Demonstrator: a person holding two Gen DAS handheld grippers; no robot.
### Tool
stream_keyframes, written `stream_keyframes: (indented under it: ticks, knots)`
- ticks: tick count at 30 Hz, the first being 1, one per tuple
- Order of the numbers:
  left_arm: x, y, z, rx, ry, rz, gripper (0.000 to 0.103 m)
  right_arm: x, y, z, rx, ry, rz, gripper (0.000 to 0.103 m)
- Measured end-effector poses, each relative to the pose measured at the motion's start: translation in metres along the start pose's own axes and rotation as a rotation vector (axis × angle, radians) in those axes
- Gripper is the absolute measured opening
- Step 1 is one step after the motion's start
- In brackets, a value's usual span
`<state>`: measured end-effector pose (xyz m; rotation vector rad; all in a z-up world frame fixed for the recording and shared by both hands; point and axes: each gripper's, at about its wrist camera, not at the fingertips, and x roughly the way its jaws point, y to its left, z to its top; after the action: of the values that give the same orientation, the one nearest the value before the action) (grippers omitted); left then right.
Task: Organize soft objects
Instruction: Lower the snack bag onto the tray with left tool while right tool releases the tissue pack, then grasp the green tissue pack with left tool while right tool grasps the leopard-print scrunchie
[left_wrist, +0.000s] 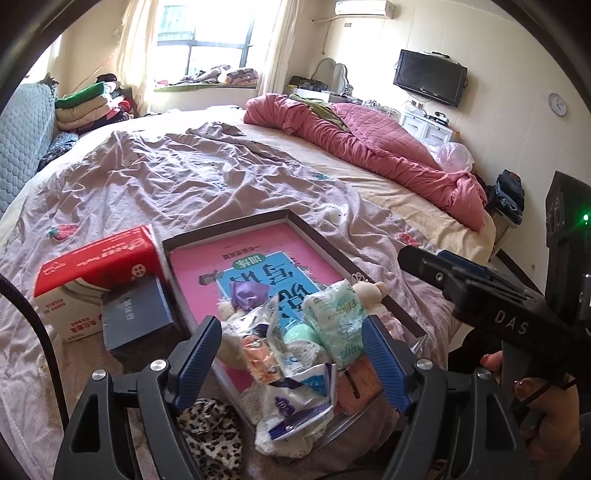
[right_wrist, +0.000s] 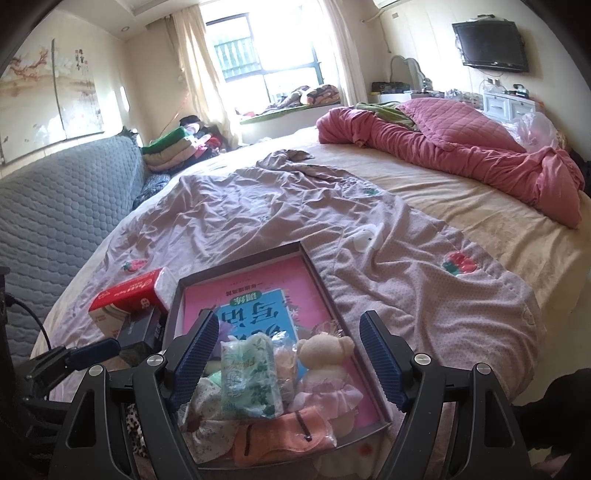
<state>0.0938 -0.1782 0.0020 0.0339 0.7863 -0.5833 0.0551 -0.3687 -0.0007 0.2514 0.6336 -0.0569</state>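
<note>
Left wrist view alone shows leopard-print cloth (left_wrist: 212, 435) beside the tray's (left_wrist: 229, 230) near-left corner. Soft objects (left_wrist: 295, 354) lie heaped at its near edge. Left gripper (left_wrist: 291, 358) and right gripper (right_wrist: 290, 360): jaws wide, holding nothing.

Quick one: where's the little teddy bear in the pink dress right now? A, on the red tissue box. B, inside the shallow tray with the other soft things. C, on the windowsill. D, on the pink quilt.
B: the teddy bear lies inside the tray, beside the green tissue pack.
</note>
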Motion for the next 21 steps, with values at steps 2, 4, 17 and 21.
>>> stream_keyframes:
  ticks: [2,4,17,21]
  knots:
    - [-0.007,0.005,0.0,-0.007,-0.006,0.006,0.078,0.0,0.006,0.0,-0.013,0.001,0.008,0.08]
    - [-0.018,0.014,0.001,-0.022,-0.017,0.013,0.078,-0.002,0.015,-0.001,-0.03,0.003,0.023,0.08]
    - [-0.065,0.12,-0.014,-0.183,0.01,0.192,0.078,-0.011,0.12,-0.013,-0.263,0.049,0.193,0.08]
    - [-0.06,0.155,-0.032,-0.243,0.065,0.231,0.078,-0.002,0.159,-0.033,-0.386,0.125,0.254,0.08]
